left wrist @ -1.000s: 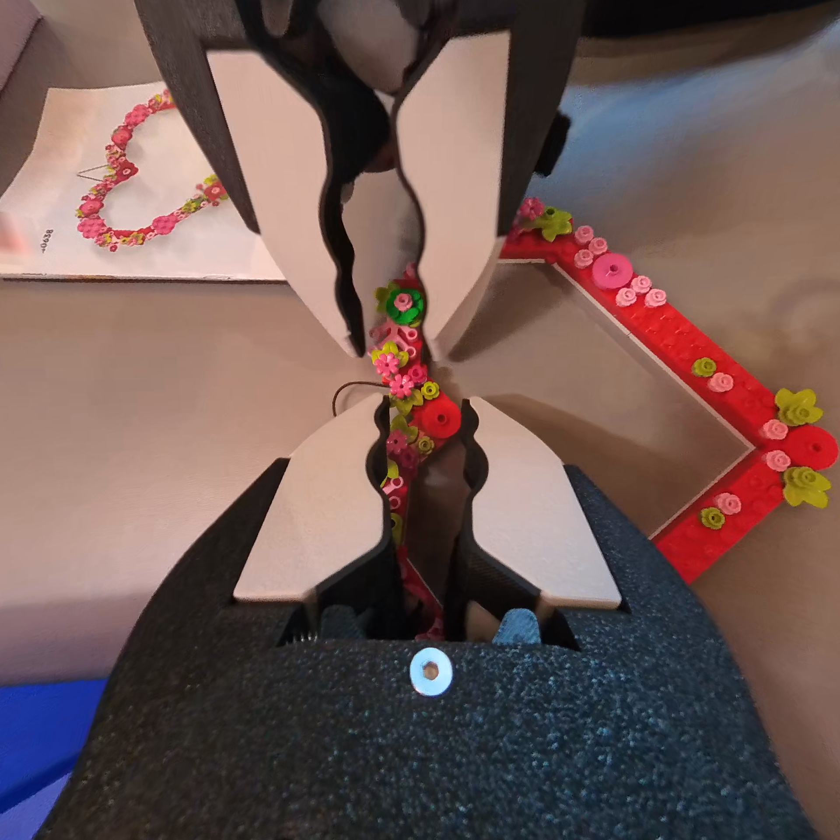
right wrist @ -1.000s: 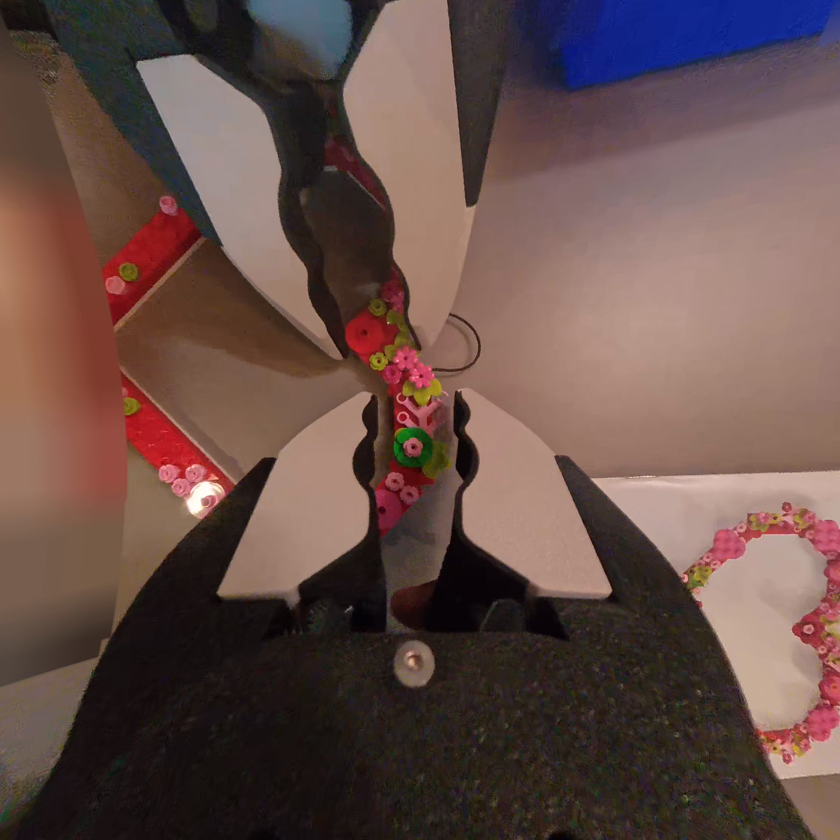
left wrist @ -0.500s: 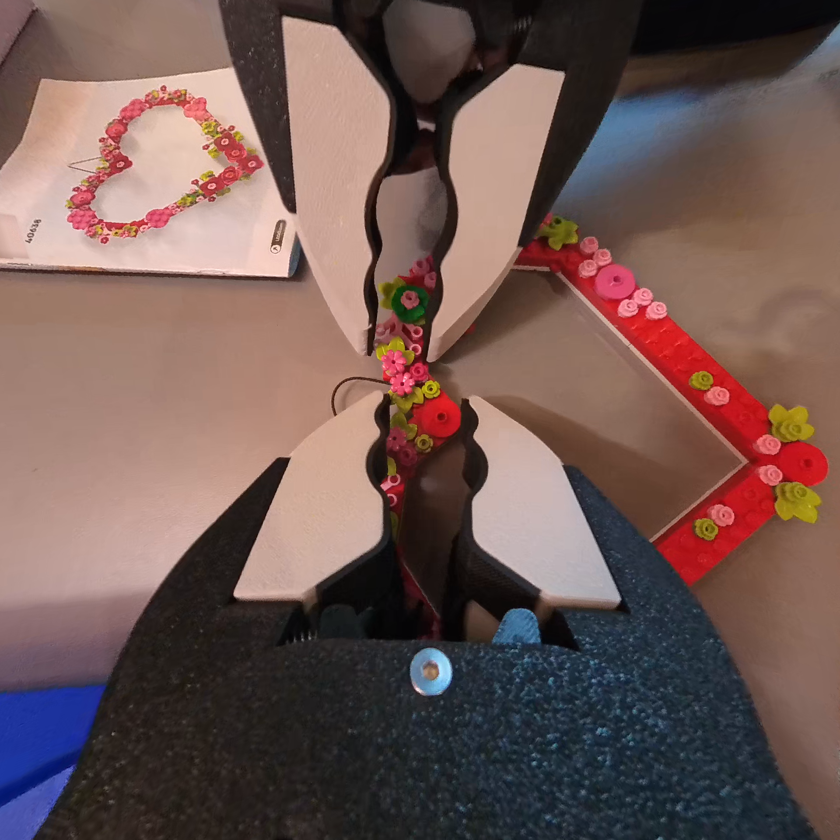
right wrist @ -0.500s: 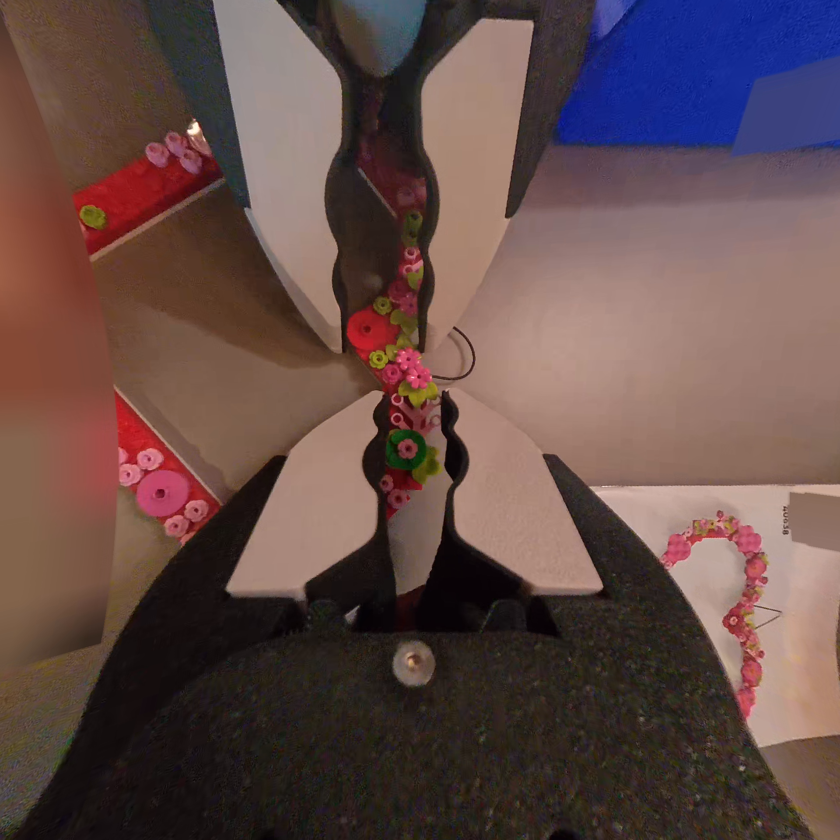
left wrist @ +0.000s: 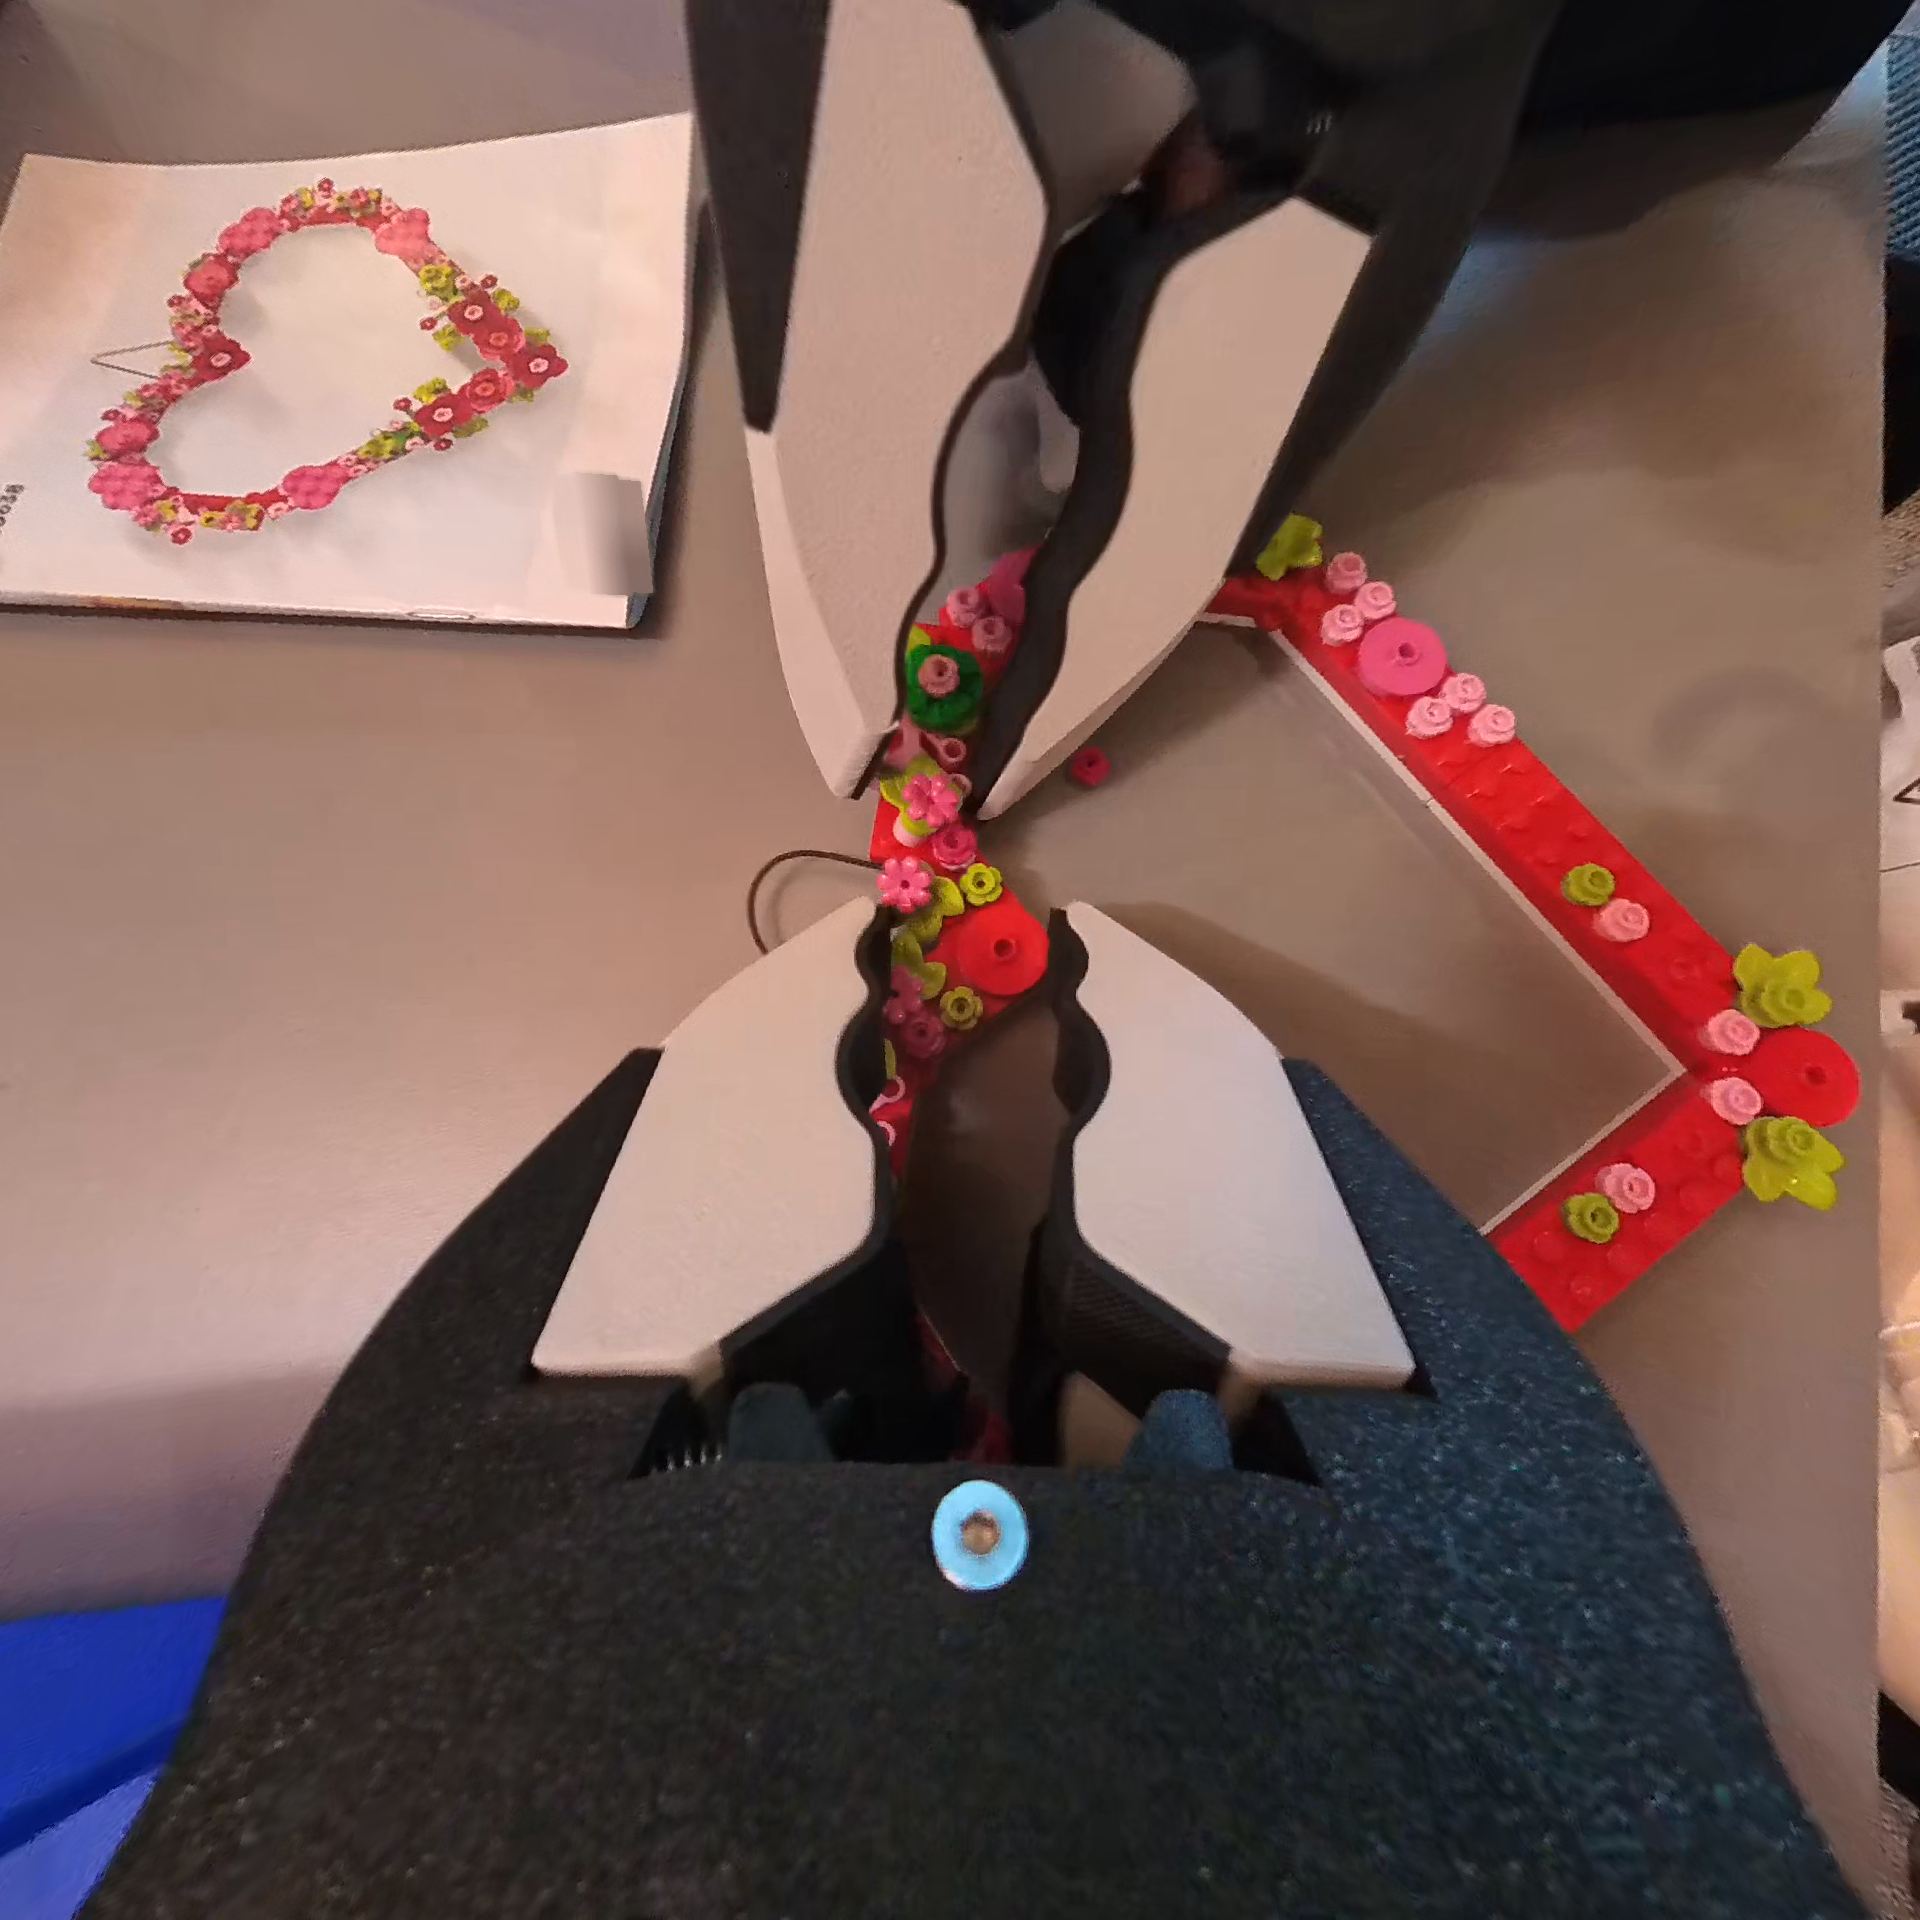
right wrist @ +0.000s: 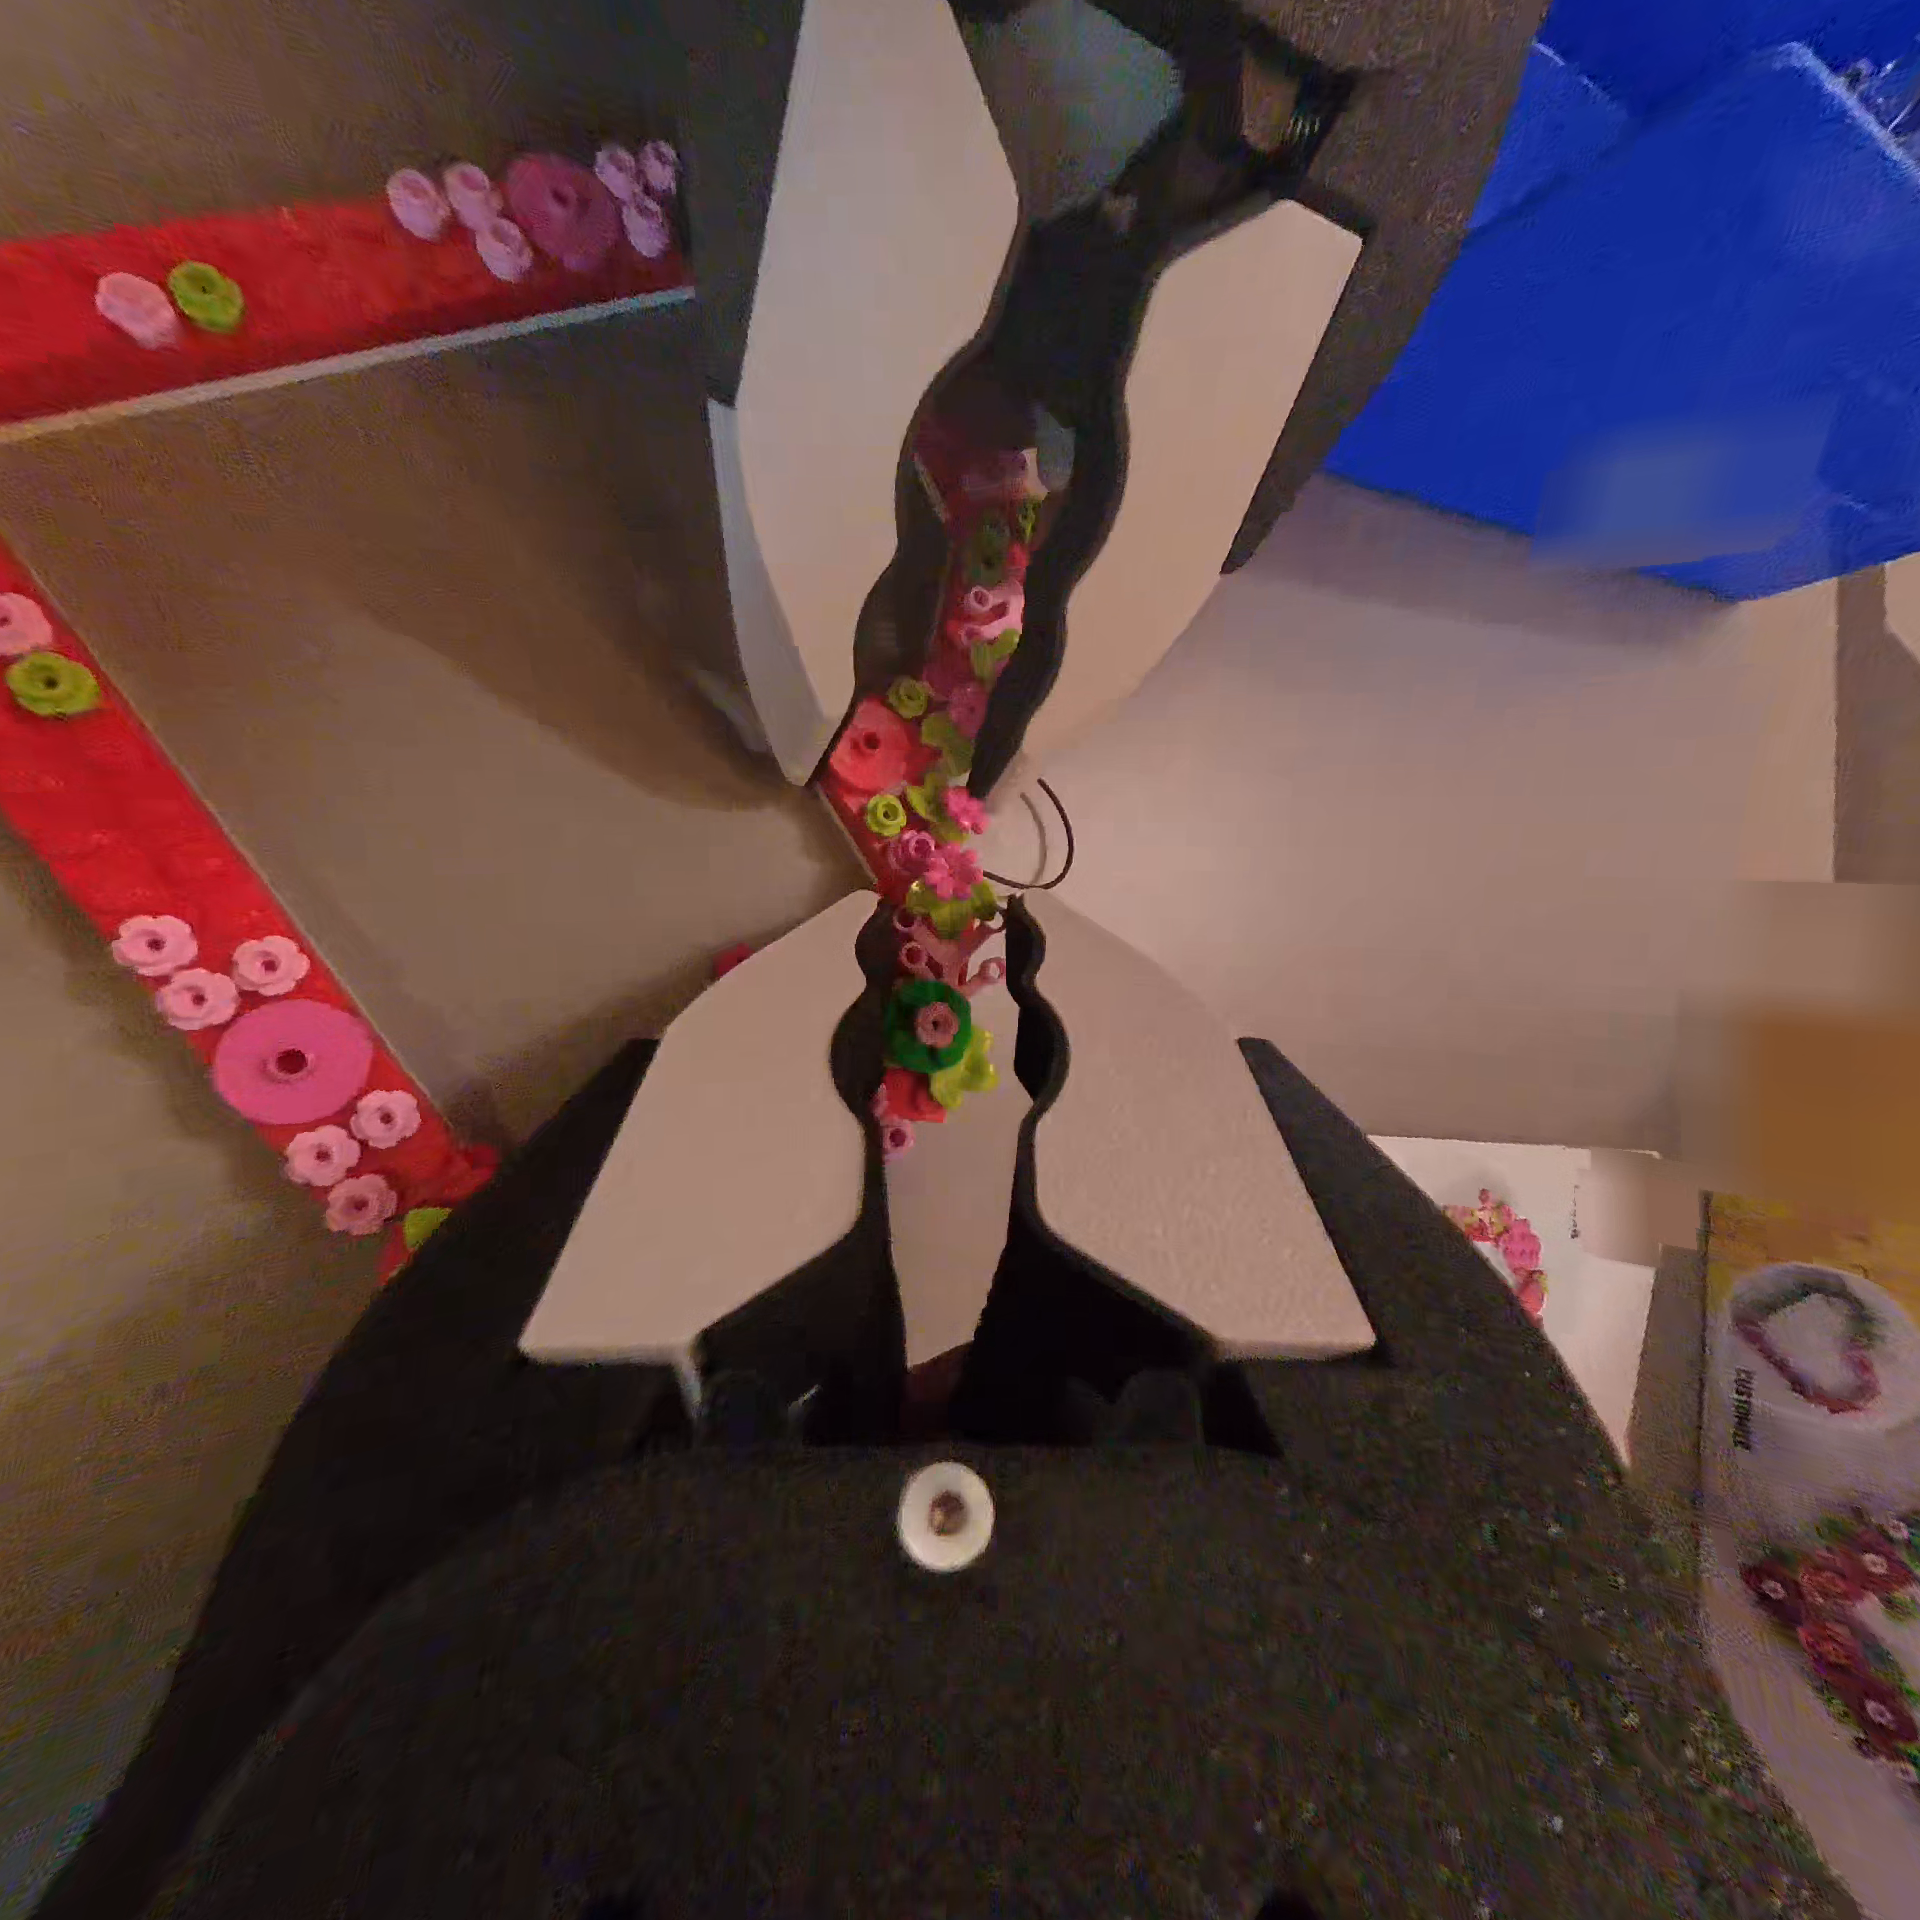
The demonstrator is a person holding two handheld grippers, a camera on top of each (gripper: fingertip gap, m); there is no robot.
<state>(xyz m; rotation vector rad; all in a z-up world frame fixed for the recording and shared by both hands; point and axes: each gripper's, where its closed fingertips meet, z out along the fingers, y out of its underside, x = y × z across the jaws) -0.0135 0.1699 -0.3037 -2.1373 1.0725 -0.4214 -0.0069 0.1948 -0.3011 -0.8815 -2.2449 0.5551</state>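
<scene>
A red brick-built frame [left wrist: 1507,790] dotted with pink, red and lime flowers lies on the tan table. Both grippers meet tip to tip on its flowered left arm [left wrist: 940,873]. My left gripper [left wrist: 966,914] is shut on the part with the red round stud [left wrist: 1000,951]. My right gripper [right wrist: 940,920] is shut on the part with the green flower [right wrist: 928,1023]. The right gripper also shows in the left wrist view [left wrist: 920,795], and the left gripper shows in the right wrist view [right wrist: 894,784]. A thin black string loop [left wrist: 774,894] hangs from the arm between them.
A small loose red stud [left wrist: 1088,767] lies on the table inside the frame. An instruction booklet [left wrist: 582,312] with a flower heart picture lies at the far left. A blue box [right wrist: 1683,312] stands behind my left gripper. A printed box [right wrist: 1818,1558] sits by my right gripper. Both grippers' tips are close together, under 4 cm apart.
Both grippers keep their hold. In the left wrist view, the right gripper has swung to the right and tilted. The flowered arm now bends between the tips. A small red stud now lies on the table.
</scene>
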